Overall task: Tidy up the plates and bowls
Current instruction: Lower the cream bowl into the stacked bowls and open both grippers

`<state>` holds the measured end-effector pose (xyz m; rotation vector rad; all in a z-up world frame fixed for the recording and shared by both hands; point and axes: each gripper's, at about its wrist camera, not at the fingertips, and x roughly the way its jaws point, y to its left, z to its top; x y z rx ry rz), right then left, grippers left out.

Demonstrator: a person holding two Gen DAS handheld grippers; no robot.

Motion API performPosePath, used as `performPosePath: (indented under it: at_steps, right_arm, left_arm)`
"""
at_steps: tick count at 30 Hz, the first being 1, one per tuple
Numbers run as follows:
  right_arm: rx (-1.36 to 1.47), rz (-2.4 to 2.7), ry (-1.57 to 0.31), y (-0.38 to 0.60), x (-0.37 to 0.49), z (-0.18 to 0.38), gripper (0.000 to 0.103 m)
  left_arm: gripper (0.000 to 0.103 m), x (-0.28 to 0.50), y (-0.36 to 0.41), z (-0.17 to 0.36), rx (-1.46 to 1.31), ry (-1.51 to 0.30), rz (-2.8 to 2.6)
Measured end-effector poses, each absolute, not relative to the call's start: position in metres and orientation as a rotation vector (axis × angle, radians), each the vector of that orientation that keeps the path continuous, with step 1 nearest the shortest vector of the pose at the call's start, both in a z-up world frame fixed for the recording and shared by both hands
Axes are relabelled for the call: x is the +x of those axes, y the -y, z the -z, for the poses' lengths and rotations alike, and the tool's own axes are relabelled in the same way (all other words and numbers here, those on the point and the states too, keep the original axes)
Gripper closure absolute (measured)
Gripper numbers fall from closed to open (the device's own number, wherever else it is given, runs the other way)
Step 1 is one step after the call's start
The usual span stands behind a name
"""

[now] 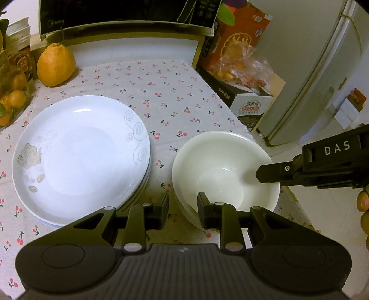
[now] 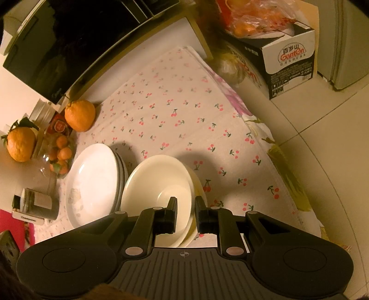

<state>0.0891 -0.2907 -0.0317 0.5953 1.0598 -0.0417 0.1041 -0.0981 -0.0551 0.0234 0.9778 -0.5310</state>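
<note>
A stack of white plates (image 1: 78, 159) with a grey rose pattern sits on the cherry-print cloth at the left; it also shows in the right wrist view (image 2: 92, 184). Beside it on the right stands a stack of white bowls (image 1: 221, 175), seen too in the right wrist view (image 2: 159, 184). My left gripper (image 1: 183, 205) is open and empty, hovering at the near edge between plates and bowls. My right gripper (image 2: 185, 207) straddles the top bowl's near rim, one finger inside the bowl and one outside; its jaws are narrow. In the left wrist view it (image 1: 269, 174) reaches in over the bowl's right rim.
A large orange citrus (image 1: 55, 65) stands at the back left, by a glass jar of small oranges (image 1: 11, 97). A black microwave (image 1: 124, 16) is behind. A Ganten box (image 1: 249, 108) and an orange carton (image 1: 239, 39) sit off the table's right edge. A small jar (image 2: 38, 203) stands left of the plates.
</note>
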Motion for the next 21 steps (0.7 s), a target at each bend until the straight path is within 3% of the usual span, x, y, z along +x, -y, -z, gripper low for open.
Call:
performPosePath:
  at_steps: [12, 16, 18, 21]
  right_arm:
    - [0.598, 0.066, -1.045, 0.3, 0.087, 0.029, 0.084]
    - [0.573, 0.054, -1.031, 0.299, 0.087, 0.028, 0.077]
    - [0.56, 0.038, -1.021, 0.299, 0.086, 0.029, 0.076]
    - [0.545, 0.026, -0.996, 0.302, 0.085, 0.03, 0.06]
  left_arm:
    - [0.078, 0.106, 0.098, 0.056, 0.021, -0.979, 0.536]
    - [0.075, 0.104, 0.098, 0.057, 0.042, -0.963, 0.545]
    - [0.069, 0.103, 0.098, 0.057, 0.058, -0.953, 0.555]
    - [0.052, 0.1, 0.098, 0.058, 0.083, -0.935, 0.581]
